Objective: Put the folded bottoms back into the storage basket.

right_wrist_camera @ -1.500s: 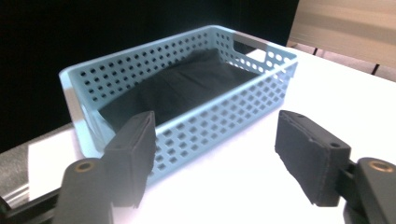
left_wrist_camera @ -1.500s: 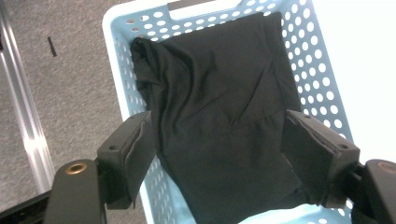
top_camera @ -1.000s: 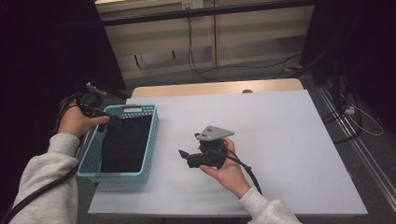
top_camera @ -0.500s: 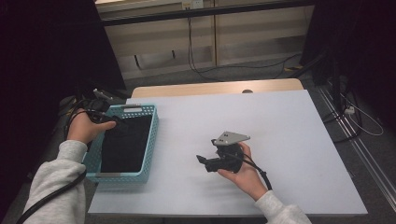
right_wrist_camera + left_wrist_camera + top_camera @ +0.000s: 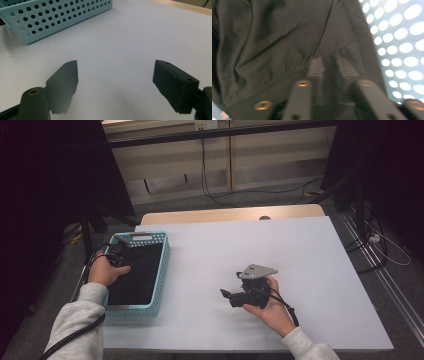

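1. One white rectangular counter (image 5: 300, 270) carries the work; one light-blue perforated plastic basket (image 5: 162, 270) stands at its left edge, reaching down to the near left corner
2. One dark, black-looking piece of folded cloth (image 5: 137, 275) lies inside the basket and covers its floor; in the left gripper view its stitched hem and creases (image 5: 274, 50) lie right under the camera, with the basket's holed blue wall (image 5: 402, 45) to the right
3. Two handheld grippers are in use, one per hand, each trailing one black cable
4. The left gripper (image 5: 120, 254) sits low inside the basket near its far left corner, held by the left hand (image 5: 106, 271) in a grey sleeve; its jaws have just been closing and now stand nearly together, with a fold of the dark cloth between them in the left gripper view (image 5: 329, 67), so they pinch the cloth
5. The right gripper (image 5: 227, 295) rests low over the bare counter towards the near edge, about midway along it, well apart from the basket; the right hand (image 5: 272, 307) holds it, and one grey three-cornered plate (image 5: 256, 271) tops it
6. In the right gripper view its two black jaws (image 5: 116, 85) stand wide apart with nothing between them, just white counter, and one corner of the basket (image 5: 55, 17) shows at the top left
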Demonstrator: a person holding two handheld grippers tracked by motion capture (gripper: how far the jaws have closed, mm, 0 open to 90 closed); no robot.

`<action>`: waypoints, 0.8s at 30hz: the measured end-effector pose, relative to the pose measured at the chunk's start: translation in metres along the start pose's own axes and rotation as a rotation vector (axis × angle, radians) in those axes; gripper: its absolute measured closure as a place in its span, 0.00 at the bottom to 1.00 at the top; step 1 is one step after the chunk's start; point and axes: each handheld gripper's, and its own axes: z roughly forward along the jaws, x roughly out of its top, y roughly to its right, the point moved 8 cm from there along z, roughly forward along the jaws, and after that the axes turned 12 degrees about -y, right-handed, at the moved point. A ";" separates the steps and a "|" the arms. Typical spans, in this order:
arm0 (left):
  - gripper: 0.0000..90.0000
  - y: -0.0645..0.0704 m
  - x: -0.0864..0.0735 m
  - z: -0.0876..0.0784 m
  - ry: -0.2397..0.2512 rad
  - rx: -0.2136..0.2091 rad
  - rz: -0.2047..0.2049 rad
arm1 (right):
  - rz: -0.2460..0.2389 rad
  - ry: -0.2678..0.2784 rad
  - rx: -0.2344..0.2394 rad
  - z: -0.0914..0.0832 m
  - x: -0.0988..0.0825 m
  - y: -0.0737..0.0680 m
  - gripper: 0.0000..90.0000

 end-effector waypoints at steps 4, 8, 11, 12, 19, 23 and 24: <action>0.97 -0.004 -0.003 0.011 -0.028 0.018 -0.006 | 0.001 -0.003 0.000 0.000 -0.002 0.000 0.22; 1.00 -0.006 -0.003 0.022 -0.026 0.014 -0.030 | -0.001 0.001 -0.001 0.000 -0.001 0.001 0.22; 1.00 -0.004 -0.003 0.021 -0.032 0.018 -0.017 | -0.001 0.001 -0.003 -0.001 -0.001 0.001 0.22; 1.00 -0.002 -0.003 0.022 -0.039 0.013 -0.008 | 0.002 0.003 -0.002 -0.001 -0.001 0.002 0.22; 1.00 0.001 -0.009 0.023 -0.048 -0.010 -0.009 | -0.005 -0.002 0.001 0.000 -0.002 0.000 0.22; 1.00 0.000 -0.016 0.020 -0.083 -0.019 0.001 | -0.008 -0.004 0.000 -0.001 -0.003 0.000 0.21; 1.00 -0.001 -0.016 0.020 -0.076 -0.025 -0.010 | -0.008 -0.004 -0.003 -0.001 -0.003 0.001 0.21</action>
